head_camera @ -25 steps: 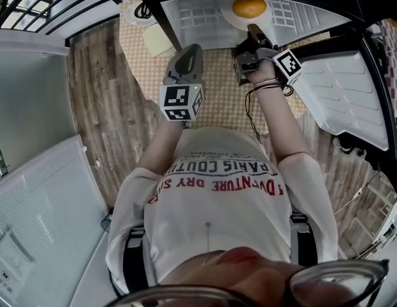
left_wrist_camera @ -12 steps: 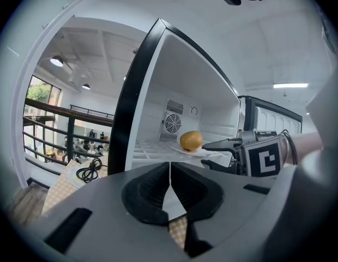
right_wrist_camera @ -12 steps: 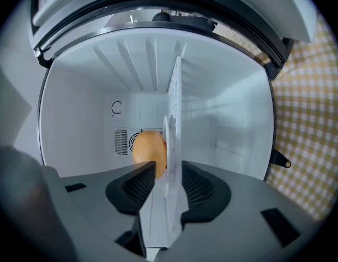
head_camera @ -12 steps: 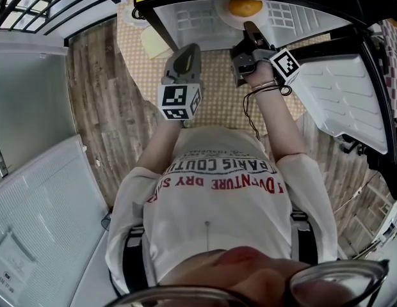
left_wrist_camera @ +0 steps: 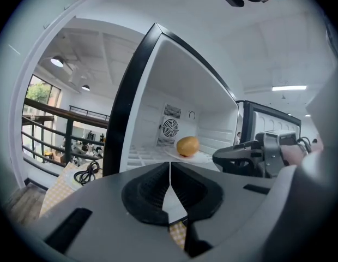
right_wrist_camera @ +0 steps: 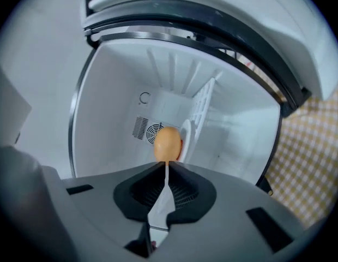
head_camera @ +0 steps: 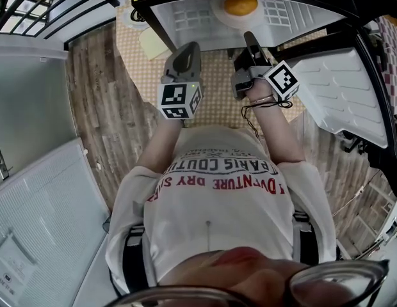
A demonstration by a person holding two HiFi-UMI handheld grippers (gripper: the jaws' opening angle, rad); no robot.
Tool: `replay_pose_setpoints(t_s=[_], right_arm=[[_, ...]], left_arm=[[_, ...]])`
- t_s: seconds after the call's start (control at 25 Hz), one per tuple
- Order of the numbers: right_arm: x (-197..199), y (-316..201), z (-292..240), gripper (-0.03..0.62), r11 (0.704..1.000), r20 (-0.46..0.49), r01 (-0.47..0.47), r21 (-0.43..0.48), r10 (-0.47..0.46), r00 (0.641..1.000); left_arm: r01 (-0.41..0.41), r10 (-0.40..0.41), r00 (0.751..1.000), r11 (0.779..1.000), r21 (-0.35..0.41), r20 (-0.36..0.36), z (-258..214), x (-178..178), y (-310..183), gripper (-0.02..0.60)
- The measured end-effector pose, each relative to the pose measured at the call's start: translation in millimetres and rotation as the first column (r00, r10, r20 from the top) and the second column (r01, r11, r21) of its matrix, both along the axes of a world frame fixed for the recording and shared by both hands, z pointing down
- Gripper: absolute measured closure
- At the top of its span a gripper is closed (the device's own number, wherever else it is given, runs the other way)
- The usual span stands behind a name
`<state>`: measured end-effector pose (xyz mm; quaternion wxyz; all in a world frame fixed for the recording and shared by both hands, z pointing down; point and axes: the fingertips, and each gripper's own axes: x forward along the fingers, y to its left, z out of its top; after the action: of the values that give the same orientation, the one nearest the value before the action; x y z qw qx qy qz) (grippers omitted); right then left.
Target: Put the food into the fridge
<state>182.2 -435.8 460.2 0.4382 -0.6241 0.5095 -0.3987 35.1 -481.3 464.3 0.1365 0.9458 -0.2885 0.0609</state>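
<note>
What could go wrong, from the left of the head view: the left hand-held gripper (head_camera: 189, 48) hangs over the counter (head_camera: 214, 88) in front of the fridge (head_camera: 186, 19), its jaws together with nothing between them. A careless swing forward could knock the black frame of the fridge mouth. At upper centre the food (head_camera: 241, 5) lies on a white plate (head_camera: 219, 15) on the fridge shelf, so the putting-in looks done. The food is round and the plate smooth, so a bump would probably slide the plate or roll the food off. Just below and right of it the right hand-held gripper (head_camera: 248, 38) points into the opening, its jaws drawn to a hairline slit and gripping nothing. It is the nearer one to the plate, so a push forward from it is the likeliest cause of a spill. At the right the open door (head_camera: 342, 101) stands wide, and swinging it shut while a hand-held gripper is in the mouth would trap it.

Materials, again from the left: wood-plank floor (head_camera: 102, 107), then a soft tan-and-white check cloth over the counter. Both hand-held grippers are matte grey plastic with ribbed black pads. The fridge lining is glossy white moulded plastic with a gridded shelf and a round fan grille at the back. The food is a smooth golden-orange ball, its kind unclear, and the plate is shallow and shiny. The door lining is white and ribbed
</note>
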Motion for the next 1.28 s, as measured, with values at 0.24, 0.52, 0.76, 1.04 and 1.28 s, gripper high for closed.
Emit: replay_pose_setpoints(t_s=[0.24,0.52,0.76,1.04,1.28], right_arm=[[-19,26,-20,0.568,0.997,-0.31,0.053,-0.06,-0.069,0.948],[-60,44,-36,0.568,0.983,-0.83,0.069,-0.17,-0.18,0.529],[-86,51,-43,0.568,0.98,-0.899,0.088,-0.178,-0.199,0.389],[-97,50,-34,0.569,0.967,-0.901,0.112,-0.228,-0.253,0.352],[-95,51,-32,0.568,0.967,-0.901,0.107,-0.231,-0.255,0.352]], left_arm=[[-0.014,0.015,0.999,0.999,0.033,-0.03,-22,-4,10,0.554],[-0.038,0.04,0.999,0.999,0.039,-0.029,-27,-11,25,0.554],[-0.057,0.059,0.998,0.996,0.065,-0.031,-33,-12,33,0.554],[-0.067,0.07,0.997,0.995,0.068,-0.036,-35,-10,45,0.554],[-0.059,0.061,0.997,0.997,0.042,-0.048,-34,-14,46,0.554]])
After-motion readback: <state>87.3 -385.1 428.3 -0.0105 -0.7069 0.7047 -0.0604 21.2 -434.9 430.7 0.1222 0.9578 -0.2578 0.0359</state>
